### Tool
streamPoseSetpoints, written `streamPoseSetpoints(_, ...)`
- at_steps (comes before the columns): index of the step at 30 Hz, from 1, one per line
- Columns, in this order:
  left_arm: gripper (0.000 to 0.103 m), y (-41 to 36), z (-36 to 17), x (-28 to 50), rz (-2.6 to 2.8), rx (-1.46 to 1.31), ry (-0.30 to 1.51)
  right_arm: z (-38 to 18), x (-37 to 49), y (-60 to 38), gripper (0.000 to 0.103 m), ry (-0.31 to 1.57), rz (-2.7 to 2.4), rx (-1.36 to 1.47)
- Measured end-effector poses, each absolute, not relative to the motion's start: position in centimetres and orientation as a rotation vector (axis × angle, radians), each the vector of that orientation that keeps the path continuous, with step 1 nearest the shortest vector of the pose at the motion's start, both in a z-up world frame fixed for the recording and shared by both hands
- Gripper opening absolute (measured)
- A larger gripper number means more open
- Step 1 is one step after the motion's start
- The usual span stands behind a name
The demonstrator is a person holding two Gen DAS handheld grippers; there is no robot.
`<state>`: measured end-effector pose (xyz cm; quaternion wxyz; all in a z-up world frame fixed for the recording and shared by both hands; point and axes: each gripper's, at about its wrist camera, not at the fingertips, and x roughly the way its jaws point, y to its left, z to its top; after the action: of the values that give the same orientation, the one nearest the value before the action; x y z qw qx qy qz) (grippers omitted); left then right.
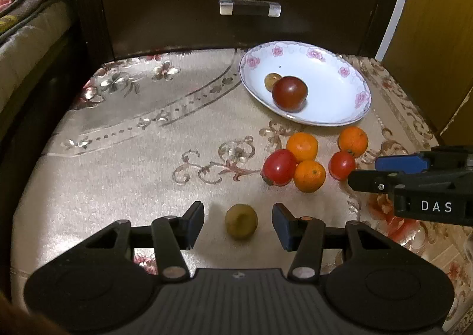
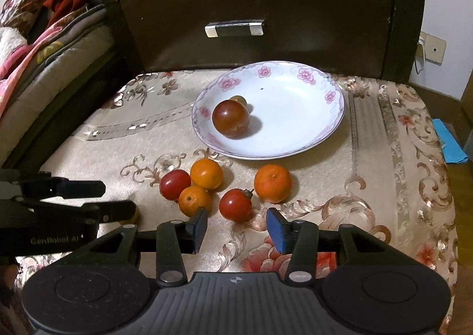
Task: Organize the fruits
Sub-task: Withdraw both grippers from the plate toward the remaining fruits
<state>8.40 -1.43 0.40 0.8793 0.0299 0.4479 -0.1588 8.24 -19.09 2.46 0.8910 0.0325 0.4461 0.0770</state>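
Hovering my left gripper (image 1: 238, 224) over the patterned cloth (image 1: 118, 181), I have its jaws apart with a small greenish fruit (image 1: 241, 221) sitting on the cloth between the blue pads (image 1: 280, 224), neither pad touching it. My right gripper (image 2: 236, 227) is spread too, a red tomato (image 2: 235, 205) just ahead of the gap at twelve o'clock, clear of both fingers.

From the right wrist, the loose fruit bunches up: a second red tomato (image 2: 174, 185) at ten o'clock from that one, touching two oranges (image 2: 206, 174), the smaller orange (image 2: 194, 200) right beside my left finger's tip. A lone orange (image 2: 272, 183) sits at one o'clock, apart from the cluster.

Further out at twelve o'clock is the white floral plate (image 2: 307, 116), holding a dark red tomato (image 2: 230, 118) with a small brownish fruit (image 2: 239, 100) tucked behind it, the two touching or nearly so. Behind the plate stands a dark wooden drawer front (image 2: 295, 9) with a silver-ended handle (image 2: 234, 29).

At nine o'clock in the right view, my left gripper reaches in from the edge; bedding (image 2: 44, 48) lies piled beyond at ten o'clock
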Motion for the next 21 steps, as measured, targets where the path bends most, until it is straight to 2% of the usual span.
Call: streamPoseSetpoints(21, 0.058, -2.3, -1.2, 8.7, -0.361, 0.103, 0.98, 1.1, 9.0, -19.0, 0.045, 0.99, 0.172, 0.053)
